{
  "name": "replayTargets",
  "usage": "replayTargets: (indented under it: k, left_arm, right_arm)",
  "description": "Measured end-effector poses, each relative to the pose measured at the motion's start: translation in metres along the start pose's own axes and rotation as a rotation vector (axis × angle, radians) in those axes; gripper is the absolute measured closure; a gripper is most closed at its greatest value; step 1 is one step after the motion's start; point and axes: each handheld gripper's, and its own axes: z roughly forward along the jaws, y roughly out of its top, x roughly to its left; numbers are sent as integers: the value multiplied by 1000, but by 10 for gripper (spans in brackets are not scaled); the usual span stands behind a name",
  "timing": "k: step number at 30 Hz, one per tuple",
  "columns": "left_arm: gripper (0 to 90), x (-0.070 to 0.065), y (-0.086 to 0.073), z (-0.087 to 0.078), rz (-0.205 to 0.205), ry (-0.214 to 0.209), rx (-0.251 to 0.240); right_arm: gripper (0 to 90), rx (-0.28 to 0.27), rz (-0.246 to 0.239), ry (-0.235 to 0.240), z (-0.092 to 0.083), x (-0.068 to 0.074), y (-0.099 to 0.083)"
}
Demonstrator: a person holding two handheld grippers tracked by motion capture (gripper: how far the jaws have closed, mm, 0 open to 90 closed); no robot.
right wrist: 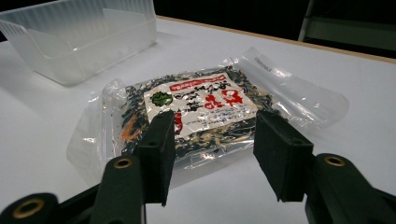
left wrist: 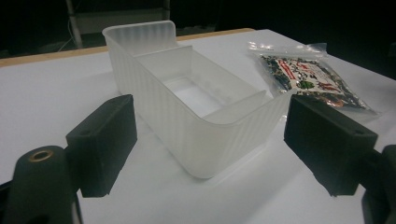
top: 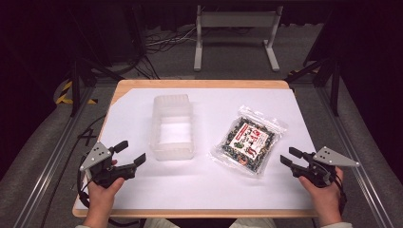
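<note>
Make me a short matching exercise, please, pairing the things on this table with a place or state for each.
Things:
1. plastic bin
2. snack packet
3. left gripper
4. white sheet

Places or states:
a. covers most of the tabletop
b. lies flat, to the right of the bin
c. empty, translucent, near the middle
d. open, held to the left of the bin

Pairs: 1-c, 2-b, 3-d, 4-a

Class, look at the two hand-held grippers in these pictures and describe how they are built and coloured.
Each hand holds a black tool: the left gripper and right gripper have two blocky black jaws, a grey three-cornered plate with small holes on top, and brass-coloured rings at the jaw pivots. A black cable trails from the left one. Pale sleeve cuffs show at the wrists.
</note>
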Motion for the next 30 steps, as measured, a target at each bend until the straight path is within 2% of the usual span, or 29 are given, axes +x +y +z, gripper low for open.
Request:
replayTargets:
  k: [3,8,13,14,16,18,19,23,26,30]
  left_arm:
    - [178,0,3,1,-1,-7,-3]
    - [175,-1,10,2,26,-14,-8]
    - [175,1,10,1,11,-16,-14]
    - [175,3,10,0,-6,-21,-20]
    - [175,2,11,-2,6,7,-16]
    - [175,-3,14,-1,48,57,5]
    - [175,-5,16,1,62,63,9]
    - [173,-7,22,9,63,30,12]
    - [173,-3,24,13,36,9,7]
    - [173,0,25,13,18,-6,-2]
  right_arm:
    - [465,-2,-13,-1,-1,1,4]
    - [454,-1,-20,5,1,3,10]
    - [438,-4,-25,12,6,4,16]
    - [432,-4,-26,18,7,4,18]
    - [409,7,-21,33,10,4,23]
    - [392,9,-5,53,13,2,27]
    - [390,13,-13,53,15,0,30]
    - [388,12,-32,40,22,-3,41]
    - [383,15,-47,40,27,-5,50]
    - [310,26,-34,33,34,-10,59]
